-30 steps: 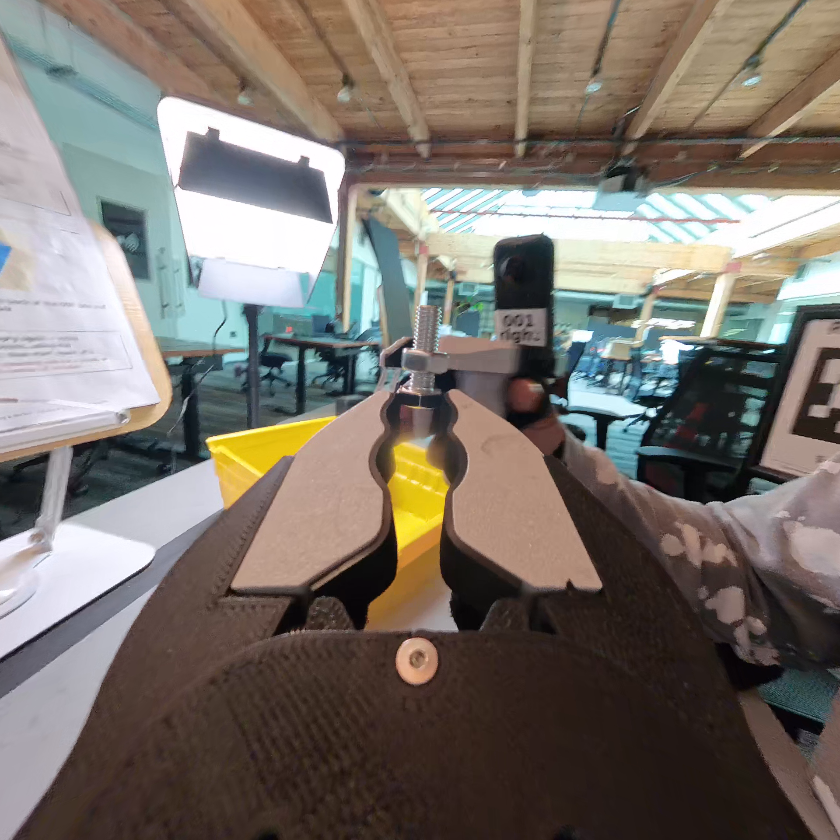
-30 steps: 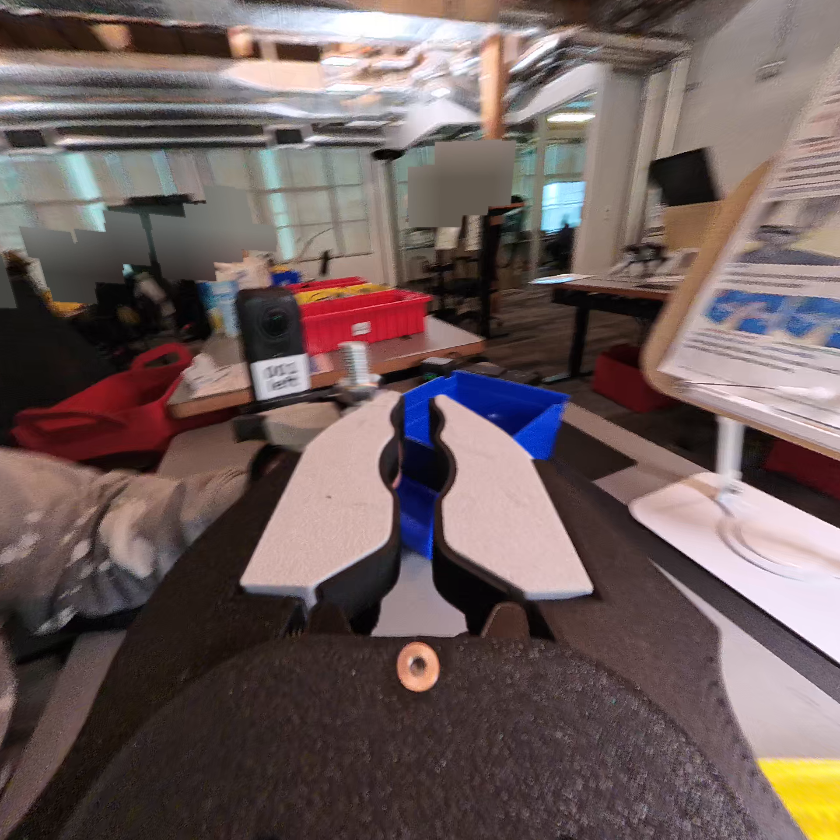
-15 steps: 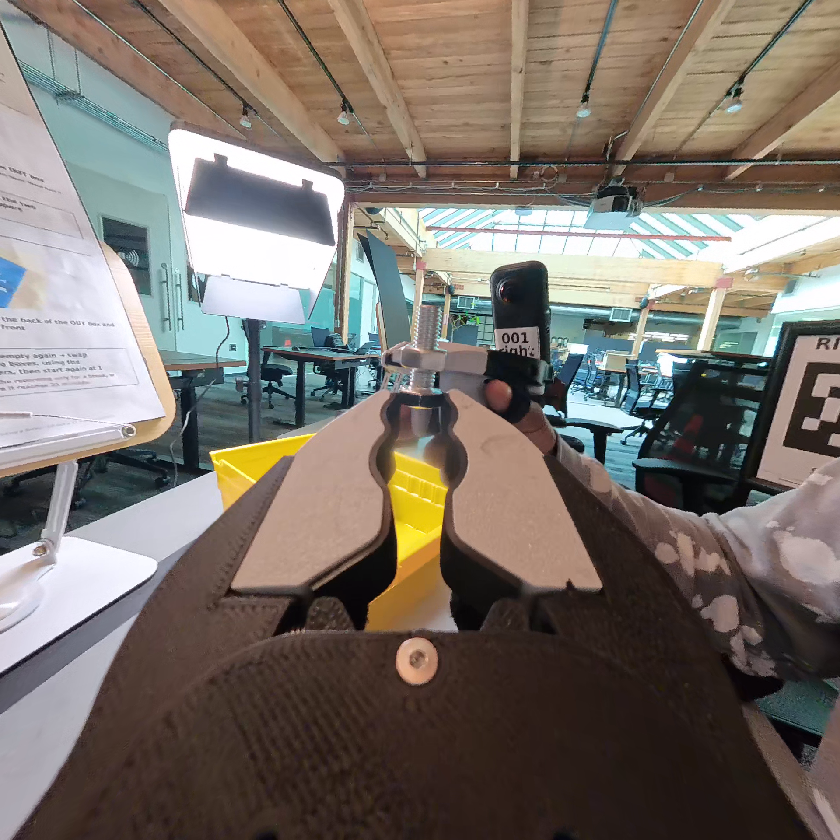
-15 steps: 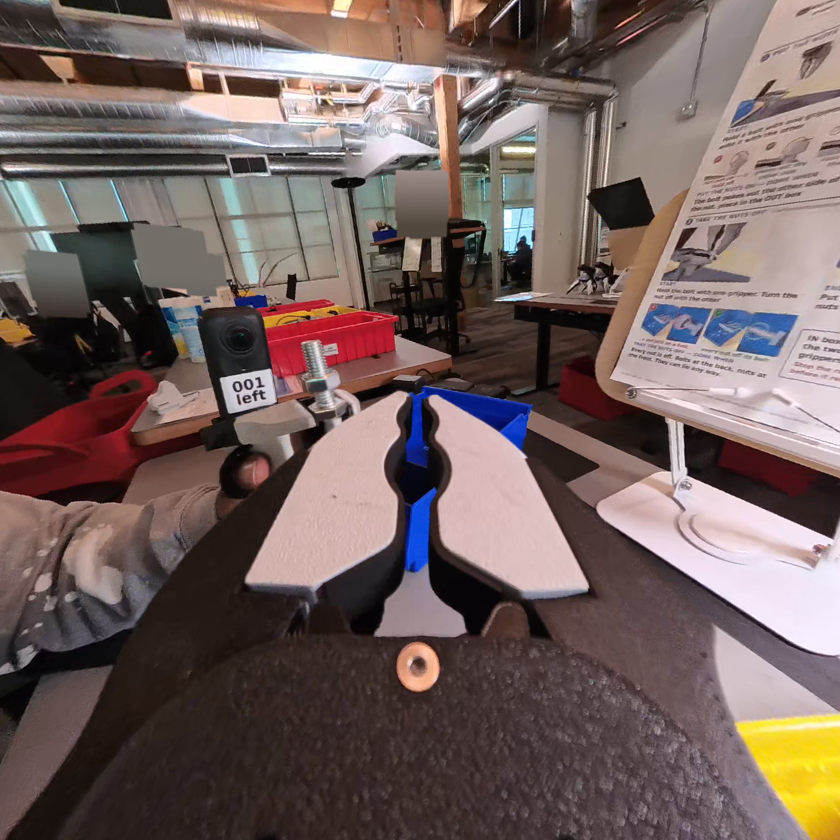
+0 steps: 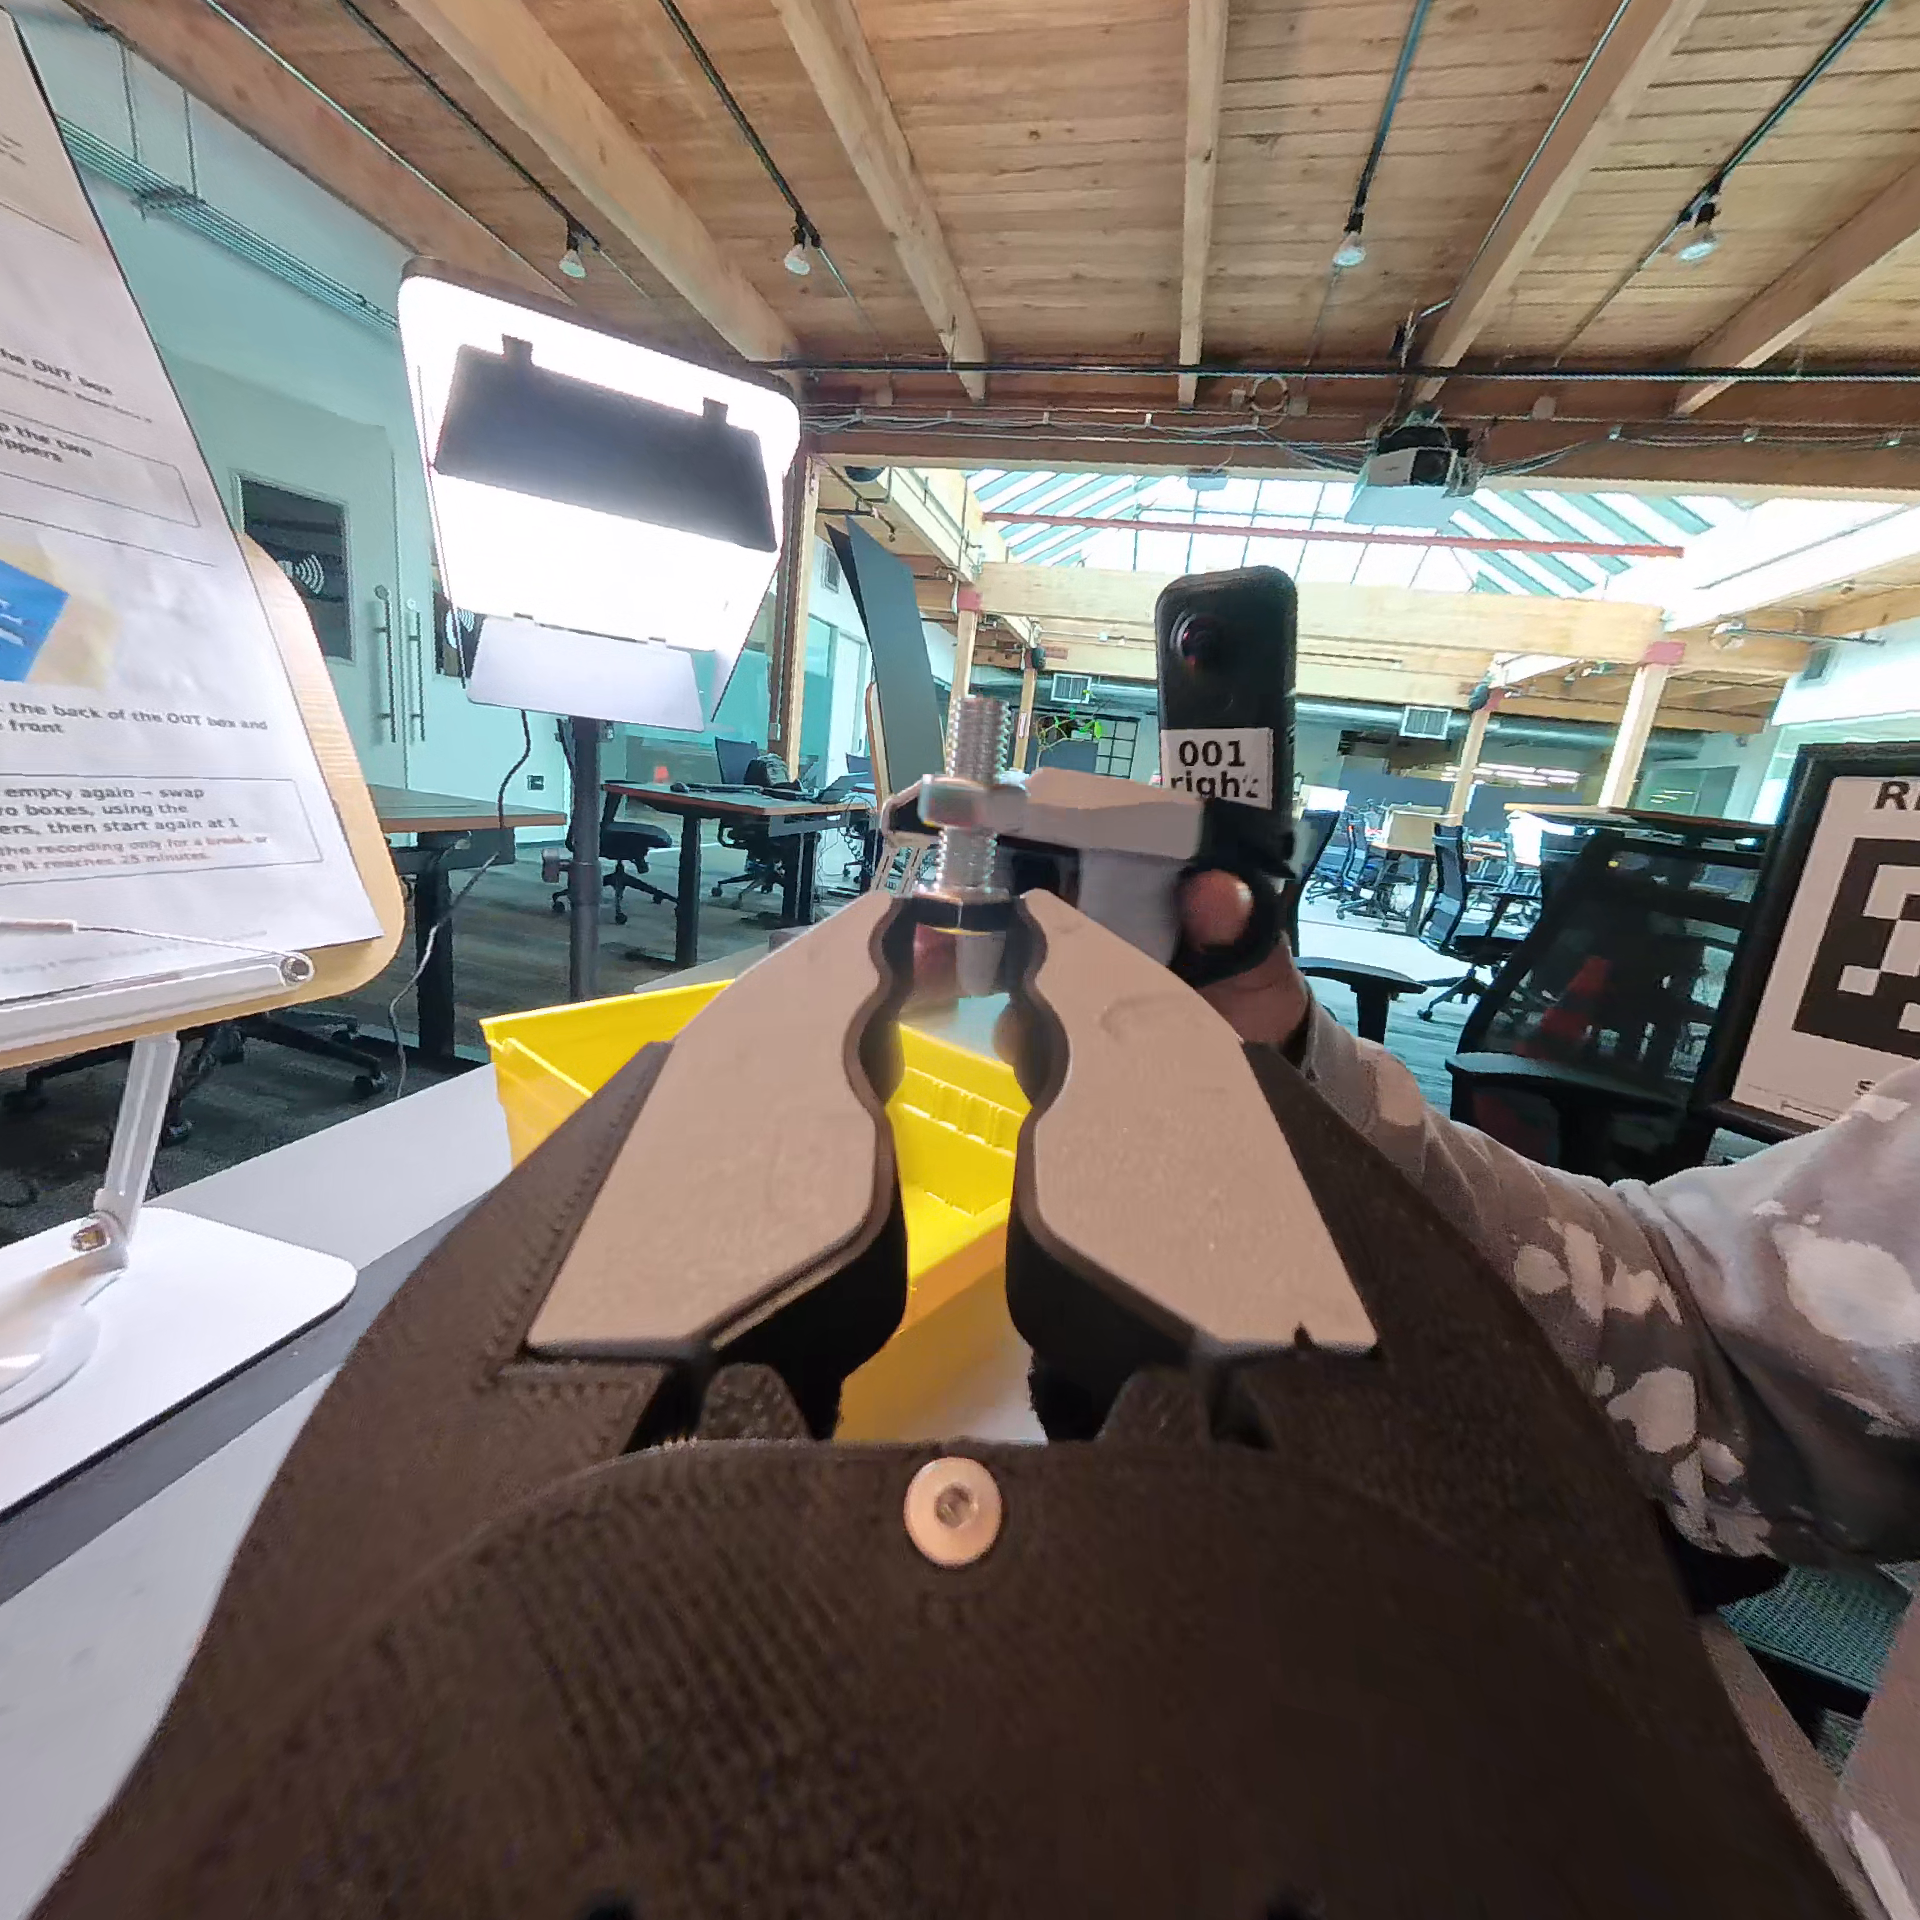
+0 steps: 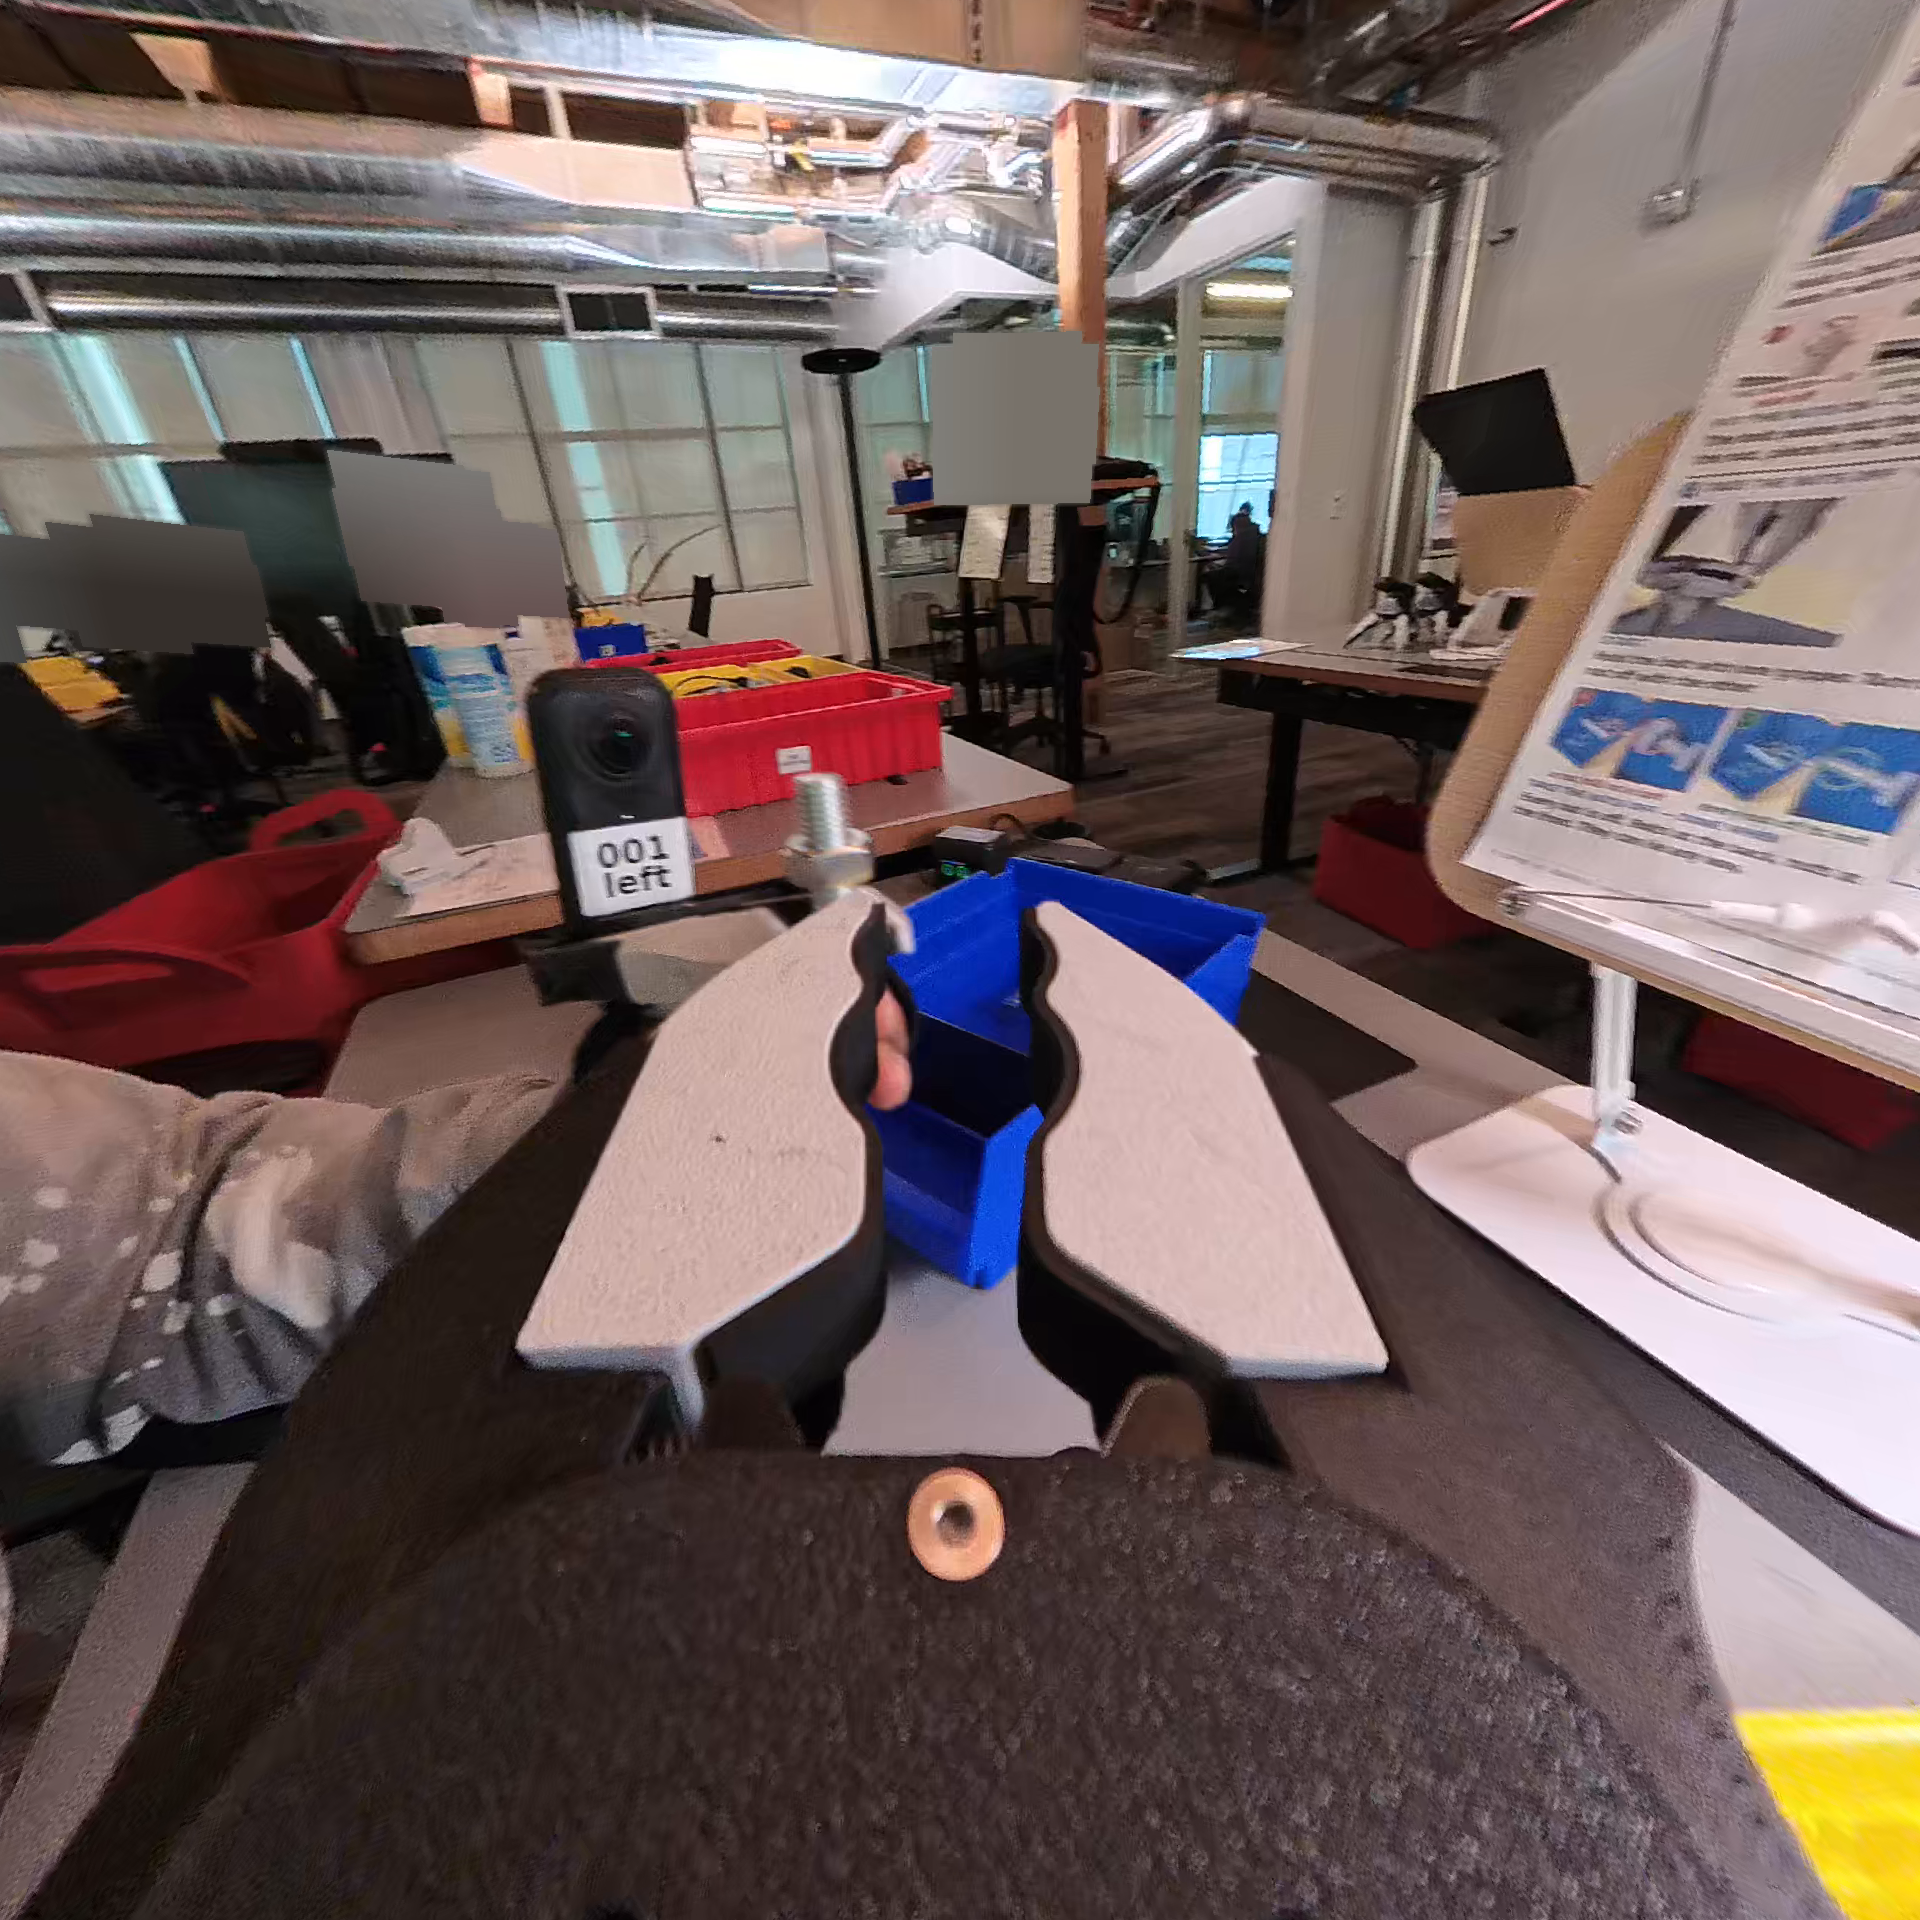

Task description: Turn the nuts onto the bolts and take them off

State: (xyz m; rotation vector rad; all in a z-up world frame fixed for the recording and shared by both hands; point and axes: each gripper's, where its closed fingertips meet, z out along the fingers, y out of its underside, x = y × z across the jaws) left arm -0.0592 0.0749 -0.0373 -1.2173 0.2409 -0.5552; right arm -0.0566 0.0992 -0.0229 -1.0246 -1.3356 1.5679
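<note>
My left gripper (image 5: 956, 916) is shut on the head of a silver bolt (image 5: 977, 743) and holds it upright, thread up. A nut (image 5: 951, 805) sits low on the thread. The right gripper's grey fingers (image 5: 1101, 821) reach in from the right at nut height. In the right wrist view my right gripper (image 6: 956, 925) is open with nothing between its jaws. The bolt (image 6: 821, 805) and nut (image 6: 828, 857) stand just up-left of its left fingertip. The left gripper's fingers are hidden there; only its camera (image 6: 613, 769) shows.
A yellow bin (image 5: 582, 1049) sits on the grey table (image 5: 312, 1174) behind my left gripper. A blue bin (image 6: 1143, 925) lies beyond the right jaws. An instruction board on a white stand (image 6: 1714, 727) is at the right; it also shows at the left in the left wrist view (image 5: 156, 727). My left and right fingertips are right by each other.
My right gripper's jaws have opened wider, and the bolt now sits closer to its left fingertip. My left gripper still holds the bolt upright in about the same place.
</note>
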